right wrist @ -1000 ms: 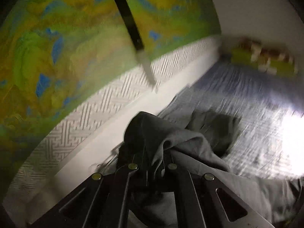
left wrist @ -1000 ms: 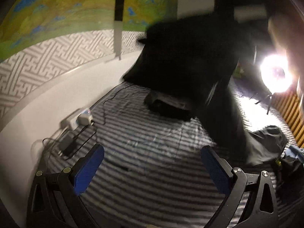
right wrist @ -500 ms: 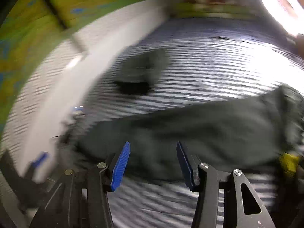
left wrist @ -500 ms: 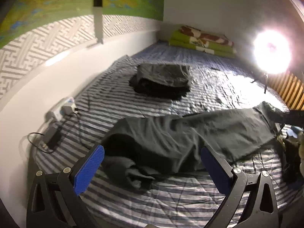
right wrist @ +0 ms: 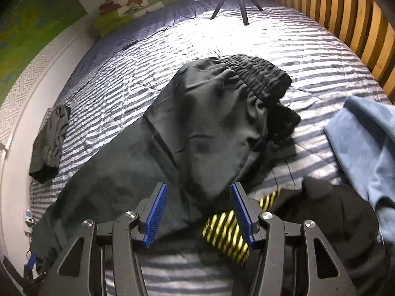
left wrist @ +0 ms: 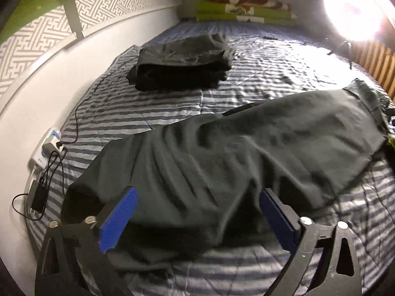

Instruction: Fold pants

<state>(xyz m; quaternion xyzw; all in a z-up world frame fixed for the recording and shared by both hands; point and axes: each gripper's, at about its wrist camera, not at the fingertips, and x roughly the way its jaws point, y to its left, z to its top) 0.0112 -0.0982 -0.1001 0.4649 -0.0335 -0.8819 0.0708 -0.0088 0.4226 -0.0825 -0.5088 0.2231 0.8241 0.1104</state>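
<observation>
Dark grey pants [left wrist: 246, 143] lie spread across the striped bed cover [left wrist: 271, 74], legs toward the wall side. My left gripper [left wrist: 197, 192] hovers low over the leg end. Its jaws stand wide and are closing, with rumpled cloth lying between the blue pads [left wrist: 118, 219], which do not press on it. In the right wrist view the pants' waistband end [right wrist: 256, 74] lies ahead. My right gripper [right wrist: 198, 186] is open about halfway above the hip part, with nothing pinched.
A folded dark garment stack [left wrist: 182, 59] sits farther up the bed. A power strip [left wrist: 47, 145] and charger [left wrist: 39, 194] lie by the white wall. A yellow-striped item [right wrist: 227, 231], black clothes [right wrist: 333, 217] and blue cloth [right wrist: 365, 143] lie at the right. Also in view: a lamp tripod [right wrist: 234, 0] and wooden slats [right wrist: 345, 24].
The right gripper was shut on the lifted pants; it has opened and the pants now lie flat on the bed. Both grippers have dropped toward them, the left narrowing slightly.
</observation>
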